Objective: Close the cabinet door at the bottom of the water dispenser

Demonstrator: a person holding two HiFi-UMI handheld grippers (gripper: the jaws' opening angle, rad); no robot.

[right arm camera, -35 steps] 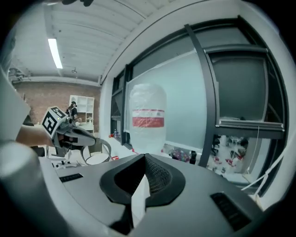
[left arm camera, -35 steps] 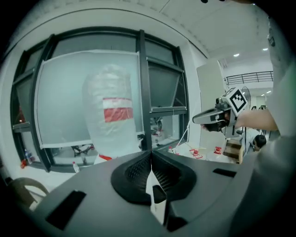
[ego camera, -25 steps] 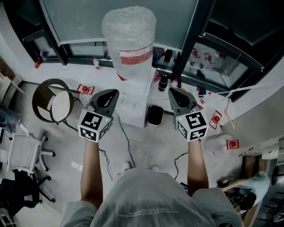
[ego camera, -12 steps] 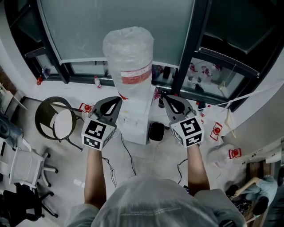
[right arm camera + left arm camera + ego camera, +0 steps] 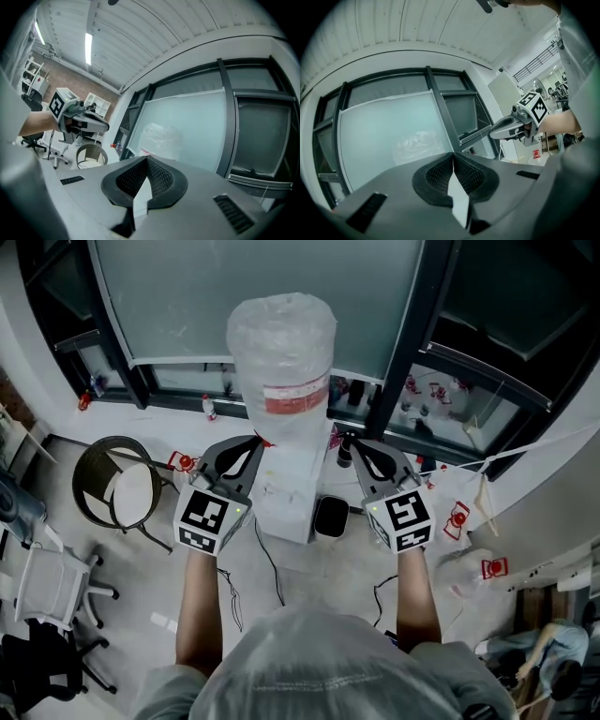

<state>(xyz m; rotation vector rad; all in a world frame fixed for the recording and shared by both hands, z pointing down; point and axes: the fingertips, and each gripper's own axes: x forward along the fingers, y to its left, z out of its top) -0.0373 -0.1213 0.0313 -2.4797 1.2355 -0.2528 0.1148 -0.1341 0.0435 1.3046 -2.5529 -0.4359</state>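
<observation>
The water dispenser (image 5: 284,507) is a white cabinet against the window, topped by a plastic-wrapped bottle (image 5: 282,357). From above, its bottom cabinet door is hidden. My left gripper (image 5: 249,444) hangs level beside the dispenser's left side, shut and empty. My right gripper (image 5: 358,446) hangs level by its right side, also shut on nothing. In the left gripper view the shut left gripper (image 5: 453,155) points toward the window, with the bottle (image 5: 416,143) faint beyond and the right gripper (image 5: 513,127) off to the right. In the right gripper view the shut right gripper (image 5: 147,159) faces the bottle (image 5: 161,137).
A round black bin (image 5: 117,480) stands left of the dispenser, and a small black box (image 5: 329,516) sits at its right foot. An office chair (image 5: 52,579) is at lower left. Cables (image 5: 271,564) trail across the floor in front. Dark window frames (image 5: 403,343) lie behind.
Both grippers have lifted a little and rolled slightly beside the dispenser. They stay shut and empty.
</observation>
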